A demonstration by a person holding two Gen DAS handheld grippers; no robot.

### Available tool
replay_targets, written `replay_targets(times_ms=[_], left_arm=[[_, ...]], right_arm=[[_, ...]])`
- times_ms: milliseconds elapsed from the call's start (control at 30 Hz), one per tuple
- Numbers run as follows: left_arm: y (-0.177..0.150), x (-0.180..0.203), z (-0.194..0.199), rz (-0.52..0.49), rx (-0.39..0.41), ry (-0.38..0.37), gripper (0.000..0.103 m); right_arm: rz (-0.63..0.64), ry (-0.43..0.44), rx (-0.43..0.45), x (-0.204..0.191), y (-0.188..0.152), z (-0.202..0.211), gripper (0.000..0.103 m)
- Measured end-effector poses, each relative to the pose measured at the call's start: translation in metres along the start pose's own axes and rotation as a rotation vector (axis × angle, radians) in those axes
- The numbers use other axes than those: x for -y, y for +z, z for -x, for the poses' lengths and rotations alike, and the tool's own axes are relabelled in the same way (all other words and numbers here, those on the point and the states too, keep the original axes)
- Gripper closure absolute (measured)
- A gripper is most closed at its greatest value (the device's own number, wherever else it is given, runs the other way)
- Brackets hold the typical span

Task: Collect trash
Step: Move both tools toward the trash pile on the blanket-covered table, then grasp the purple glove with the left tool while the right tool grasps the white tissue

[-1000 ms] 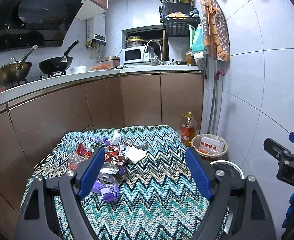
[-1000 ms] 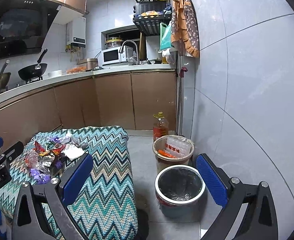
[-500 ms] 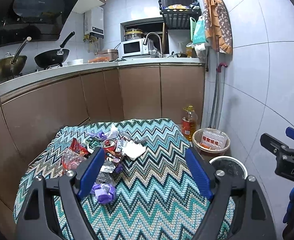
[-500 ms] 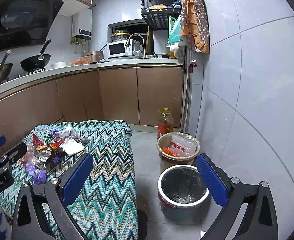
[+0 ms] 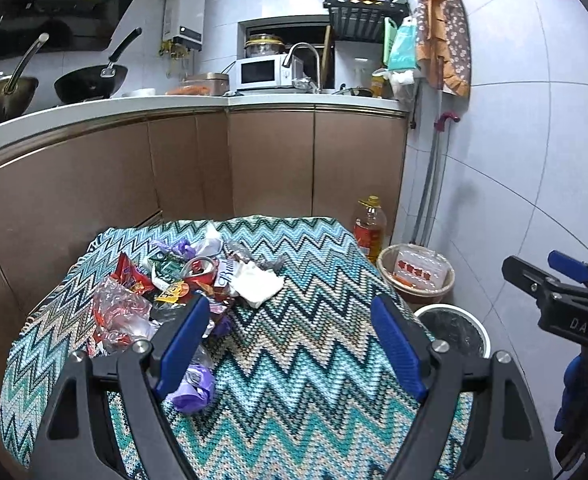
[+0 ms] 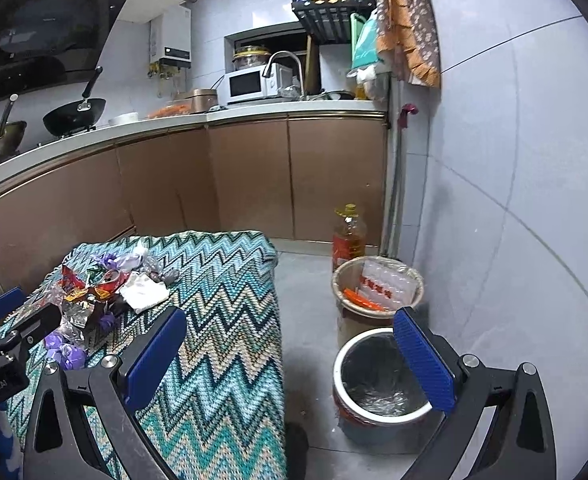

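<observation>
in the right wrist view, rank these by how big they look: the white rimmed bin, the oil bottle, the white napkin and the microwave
1. White-rimmed bin, clearly largest, though it is also nearest the camera.
2. Oil bottle.
3. Microwave and white napkin look about alike; the microwave sits far back on the counter, so I won't rank them.

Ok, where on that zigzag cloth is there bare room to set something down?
The teal zigzag cloth is bare across its right half, from the crumpled white tissue to the edge above the white-rimmed lined bin, and along the near side. The left side is crowded with the wrapper pile and the purple wrapper.
</observation>
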State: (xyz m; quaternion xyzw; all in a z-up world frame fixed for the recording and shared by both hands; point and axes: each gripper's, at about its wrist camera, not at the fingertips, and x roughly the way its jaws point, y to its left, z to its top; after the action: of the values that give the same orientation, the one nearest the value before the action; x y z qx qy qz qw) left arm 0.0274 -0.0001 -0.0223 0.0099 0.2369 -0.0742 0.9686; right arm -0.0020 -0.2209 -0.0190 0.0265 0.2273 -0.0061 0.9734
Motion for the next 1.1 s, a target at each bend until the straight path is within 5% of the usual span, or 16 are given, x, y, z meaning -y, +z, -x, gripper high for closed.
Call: replay_targets(times_ms=[800,1100], left_arm=[[-0.005,-0.032,-0.049,0.018,-0.099,0.096,0.021],[-0.012,-0.045,-0.057,0.028,-0.130,0.120,0.021]], right_arm=[[0.060,0.107,-0.068,-0.037,0.009,-0.063,0.000],[0.090,0.215,-0.116,-0.061,0.011,-0.086,0.013]])
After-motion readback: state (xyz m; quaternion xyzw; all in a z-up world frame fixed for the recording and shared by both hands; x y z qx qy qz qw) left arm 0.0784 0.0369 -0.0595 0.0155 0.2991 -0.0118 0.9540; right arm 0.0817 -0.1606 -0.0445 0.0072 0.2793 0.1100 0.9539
